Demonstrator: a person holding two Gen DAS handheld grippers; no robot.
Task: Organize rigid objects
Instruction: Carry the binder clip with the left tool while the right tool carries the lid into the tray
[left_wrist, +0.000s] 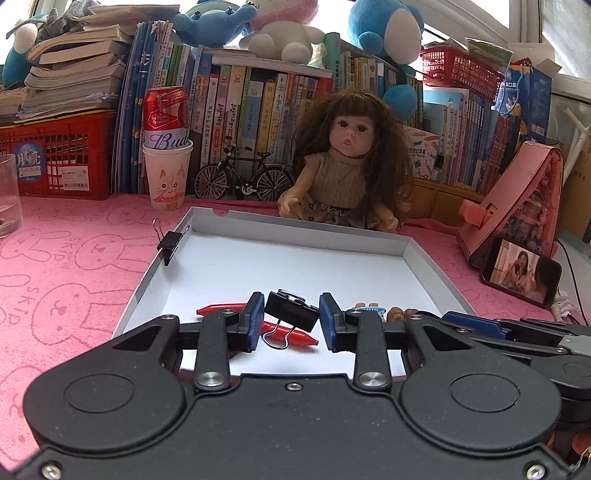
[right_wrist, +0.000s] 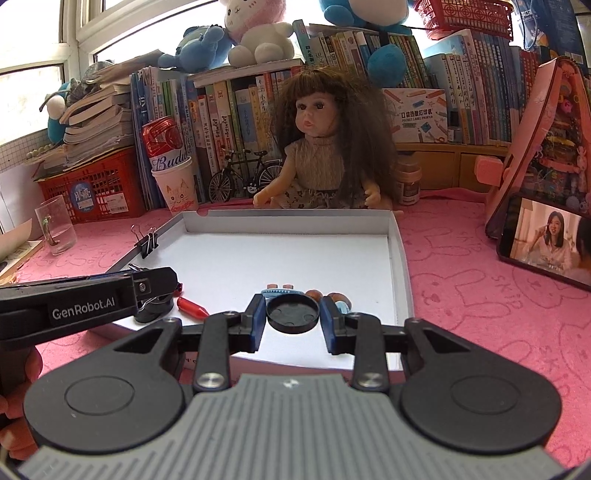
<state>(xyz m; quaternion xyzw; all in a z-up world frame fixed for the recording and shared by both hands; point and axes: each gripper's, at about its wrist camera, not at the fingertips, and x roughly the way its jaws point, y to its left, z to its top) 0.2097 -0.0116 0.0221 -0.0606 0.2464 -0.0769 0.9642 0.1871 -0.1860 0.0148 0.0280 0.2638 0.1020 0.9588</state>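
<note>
In the left wrist view my left gripper (left_wrist: 291, 306) is shut on a black binder clip (left_wrist: 293, 312), held just above the near end of the white shallow box (left_wrist: 295, 227). Two red crayons (left_wrist: 295, 334) lie on the box floor under the clip. A second black binder clip (left_wrist: 170, 245) is clamped on the box's left wall. In the right wrist view my right gripper (right_wrist: 293, 306) is shut on a black round lid (right_wrist: 293, 314) over the box's near edge. A blue hair clip (right_wrist: 280, 291) and brown nuts (right_wrist: 334, 296) lie just behind the lid. The left gripper (right_wrist: 159, 295) reaches in from the left.
A long-haired doll (left_wrist: 347, 162) sits at the box's far edge, with a toy bicycle (left_wrist: 243, 175) and a paper cup holding a red can (left_wrist: 168, 173) beside it. A phone (right_wrist: 546, 240) leans on a pink case at the right. A glass (right_wrist: 57, 225) stands at the left on the pink cloth.
</note>
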